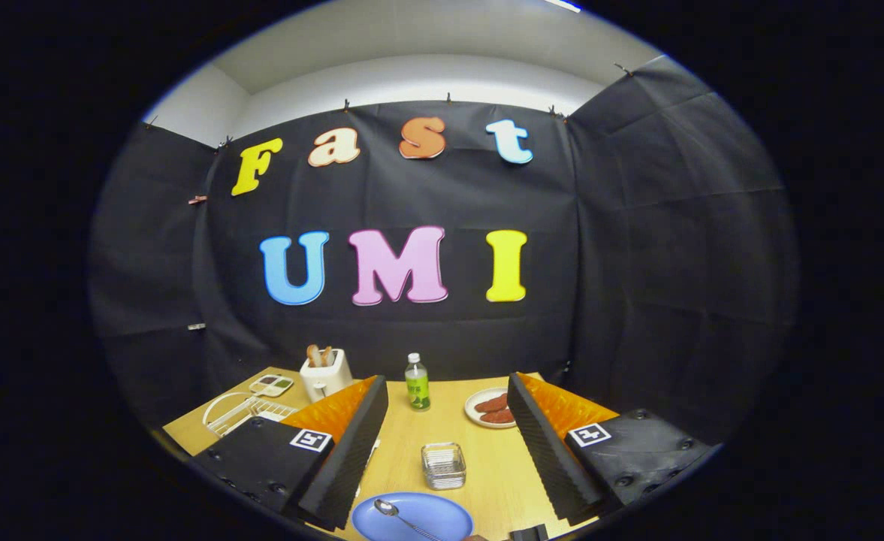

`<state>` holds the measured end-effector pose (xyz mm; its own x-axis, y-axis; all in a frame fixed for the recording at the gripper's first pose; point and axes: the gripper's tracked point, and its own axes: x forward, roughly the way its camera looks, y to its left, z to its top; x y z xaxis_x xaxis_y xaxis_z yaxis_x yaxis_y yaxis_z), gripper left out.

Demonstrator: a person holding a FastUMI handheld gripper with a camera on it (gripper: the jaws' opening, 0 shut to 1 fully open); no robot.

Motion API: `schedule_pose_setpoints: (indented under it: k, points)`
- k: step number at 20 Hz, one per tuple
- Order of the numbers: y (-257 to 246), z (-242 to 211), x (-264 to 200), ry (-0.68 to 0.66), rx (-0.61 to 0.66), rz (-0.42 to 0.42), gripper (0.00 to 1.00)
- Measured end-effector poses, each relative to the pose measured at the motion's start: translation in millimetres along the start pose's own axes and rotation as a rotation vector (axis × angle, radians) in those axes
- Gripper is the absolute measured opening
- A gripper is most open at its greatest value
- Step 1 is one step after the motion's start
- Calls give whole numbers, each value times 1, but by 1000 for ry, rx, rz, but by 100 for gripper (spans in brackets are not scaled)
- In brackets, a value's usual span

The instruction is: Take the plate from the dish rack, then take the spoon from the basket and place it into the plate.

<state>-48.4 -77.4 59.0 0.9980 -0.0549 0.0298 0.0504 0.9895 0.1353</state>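
Resting across the blue plate (412, 518) on the wooden table (487, 466), the metal spoon (404, 517) suggested a finished placement; the gripper (446, 443) hung above with fingers spread wide, holding nothing; the wire basket (443, 465) stood just beyond the plate; the white dish rack (242, 412) sat far left.
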Motion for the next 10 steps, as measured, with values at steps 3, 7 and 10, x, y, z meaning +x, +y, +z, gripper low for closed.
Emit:
schedule_pose_setpoints:
  k: [3,7,10]
  points:
    - [11,14,-13,-33,-22,-9,98]
    - [27,10,-14,-48,-129,5,98]
    - [49,0,-17,-16,-114,47,96]
